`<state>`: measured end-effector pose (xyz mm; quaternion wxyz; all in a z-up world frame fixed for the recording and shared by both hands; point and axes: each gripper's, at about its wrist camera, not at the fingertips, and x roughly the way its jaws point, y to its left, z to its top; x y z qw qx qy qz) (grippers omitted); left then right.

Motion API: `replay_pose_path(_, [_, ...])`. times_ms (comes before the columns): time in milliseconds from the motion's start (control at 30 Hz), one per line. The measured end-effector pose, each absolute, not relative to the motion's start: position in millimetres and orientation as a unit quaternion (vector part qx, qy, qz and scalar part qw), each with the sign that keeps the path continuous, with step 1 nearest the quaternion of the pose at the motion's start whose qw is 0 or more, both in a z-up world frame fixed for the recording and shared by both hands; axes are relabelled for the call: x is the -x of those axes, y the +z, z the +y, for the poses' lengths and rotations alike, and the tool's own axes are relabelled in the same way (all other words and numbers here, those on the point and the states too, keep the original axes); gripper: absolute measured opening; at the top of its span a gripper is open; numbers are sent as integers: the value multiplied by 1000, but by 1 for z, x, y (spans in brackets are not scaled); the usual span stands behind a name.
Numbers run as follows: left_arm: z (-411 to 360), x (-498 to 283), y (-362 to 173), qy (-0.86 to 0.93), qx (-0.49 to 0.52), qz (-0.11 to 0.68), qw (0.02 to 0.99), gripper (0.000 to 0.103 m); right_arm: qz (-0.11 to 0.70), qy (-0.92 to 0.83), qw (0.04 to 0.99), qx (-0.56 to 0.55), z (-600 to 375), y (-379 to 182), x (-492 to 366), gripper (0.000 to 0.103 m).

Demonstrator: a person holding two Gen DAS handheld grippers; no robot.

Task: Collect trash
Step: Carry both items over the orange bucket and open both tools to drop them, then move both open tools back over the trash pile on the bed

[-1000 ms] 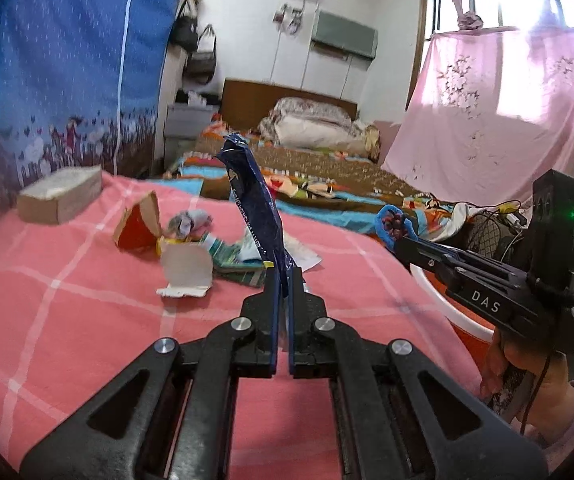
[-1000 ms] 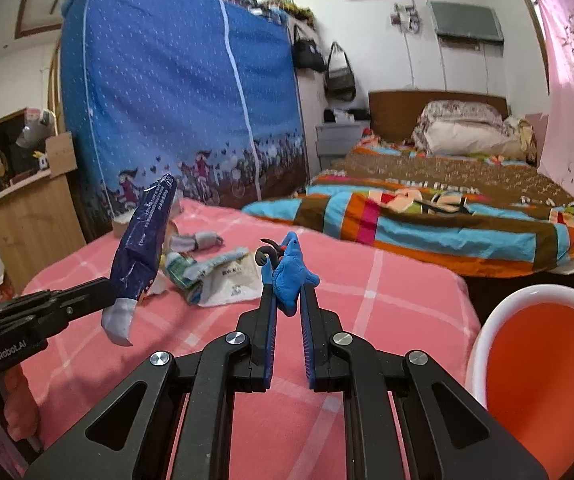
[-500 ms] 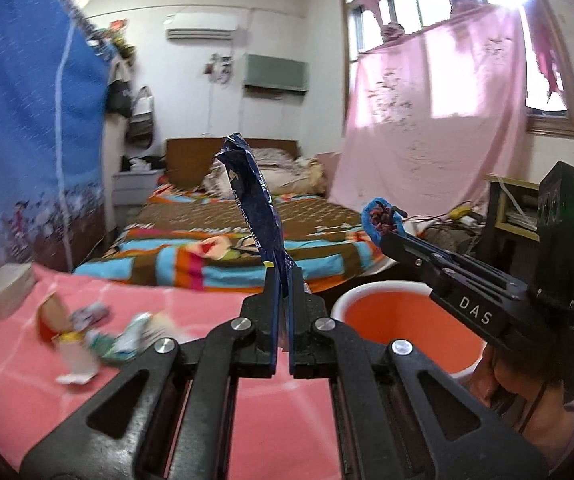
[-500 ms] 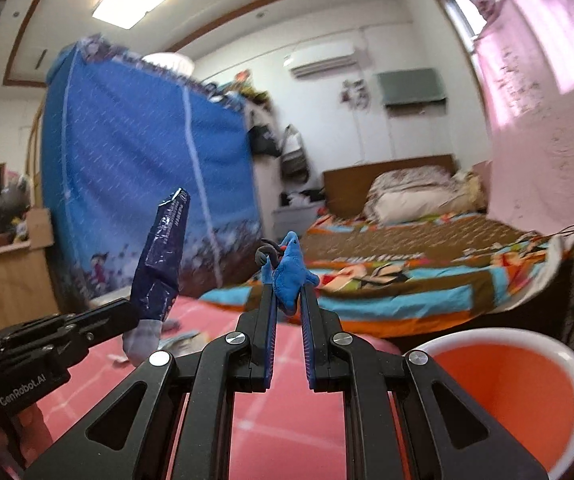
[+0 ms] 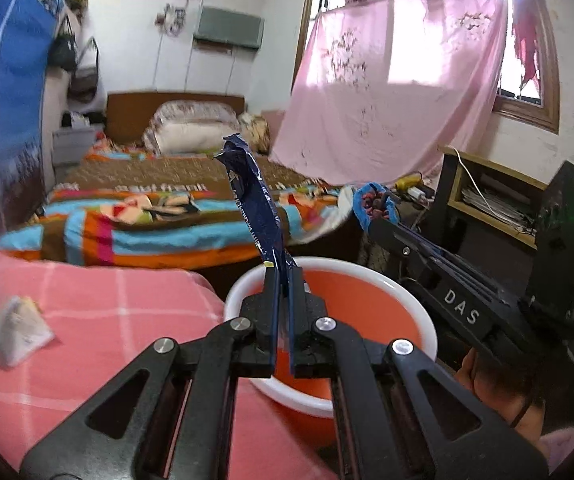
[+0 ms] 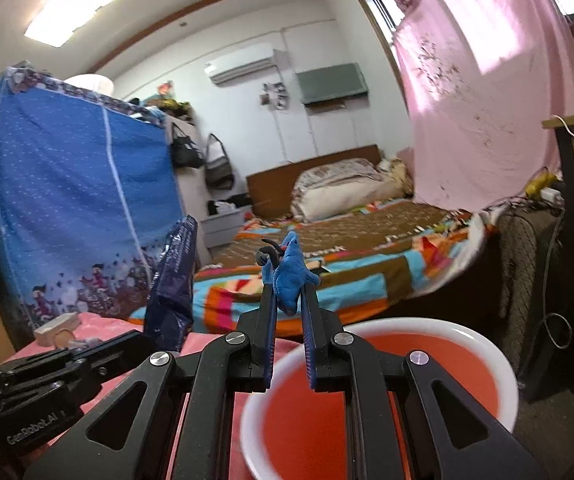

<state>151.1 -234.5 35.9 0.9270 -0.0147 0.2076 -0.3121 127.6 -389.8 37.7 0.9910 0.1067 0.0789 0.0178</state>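
We had swung both grippers off the litter toward the orange bin (image 5: 367, 312): left gripper (image 5: 283, 276) clamped on the dark wrapper (image 5: 255, 200), right gripper (image 6: 289, 300) pinching blue scrap (image 6: 291, 276), ready to drop

We count two grippers: the left gripper (image 5: 283, 280) and the right gripper (image 6: 289, 296). We see one dark blue wrapper (image 5: 255, 204), one crumpled blue scrap (image 6: 291, 276) and one orange basin (image 5: 367, 308).
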Motion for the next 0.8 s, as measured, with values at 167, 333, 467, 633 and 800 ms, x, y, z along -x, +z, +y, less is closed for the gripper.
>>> replay_pose_path(167, [-255,-165,28,-325,28,254,911,8,115,-7,986,-117,-404,28,-134,11])
replay_pose_path(333, [-265,-174,20,-316,36,291,903,10,137,-20,981,-136,-417,25,-138,12])
replay_pose_path(467, [-264,-176,17,-312,48,304,899,22,150,-30,978,-145,-422,21,-137,14])
replay_pose_path(633, [-256,-174,17,-301,55,298,904,28,157,-36,975,-153,-424,20,-138,35])
replay_pose_path(800, [-234,-171,24,-269,63,271,922,36,145,-31,977,-151,-418,26,-138,40])
